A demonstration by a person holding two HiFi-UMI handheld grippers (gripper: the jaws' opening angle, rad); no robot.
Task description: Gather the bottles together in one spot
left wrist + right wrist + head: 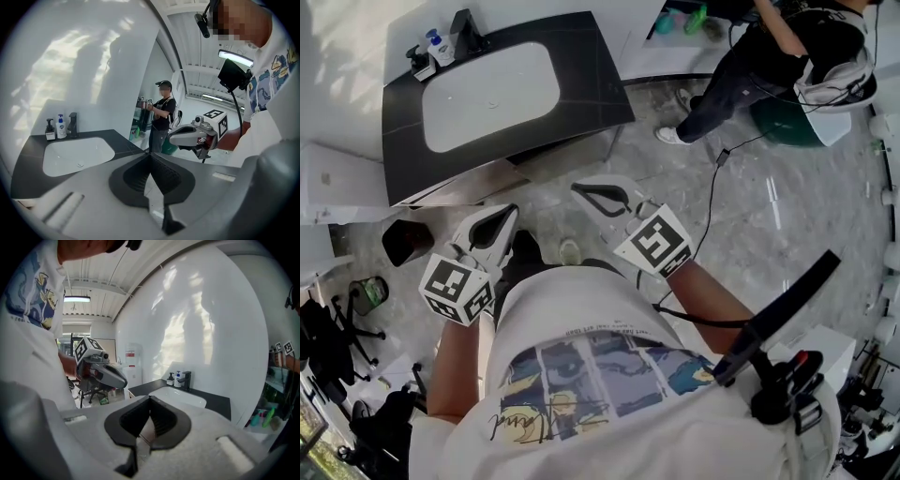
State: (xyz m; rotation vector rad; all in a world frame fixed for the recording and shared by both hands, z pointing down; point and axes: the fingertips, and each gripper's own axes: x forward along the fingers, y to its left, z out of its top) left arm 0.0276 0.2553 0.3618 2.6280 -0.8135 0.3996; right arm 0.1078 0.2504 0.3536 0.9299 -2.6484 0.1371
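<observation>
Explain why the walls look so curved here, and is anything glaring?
Left gripper view: the wide lens bows the white wall, dappled with soft light patches and shadows; the ceiling lamp glares. Right gripper view: same bowing and dark corners. Head view: milder bending; the floor shows faint reflected streaks.

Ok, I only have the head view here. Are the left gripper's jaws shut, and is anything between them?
Observer: Shut. In the left gripper view the left gripper has its jaws together with nothing between them.
Operator: And the right one?
Observer: The same. In the right gripper view the right gripper is shut and empty.
Operator: From above I can't tell if the bottles by the tap are standing.
Observer: Both stand upright, seen side-on in the left gripper view. A dark pump bottle and a white bottle with a blue pump stand side by side next to the faucet.
</observation>
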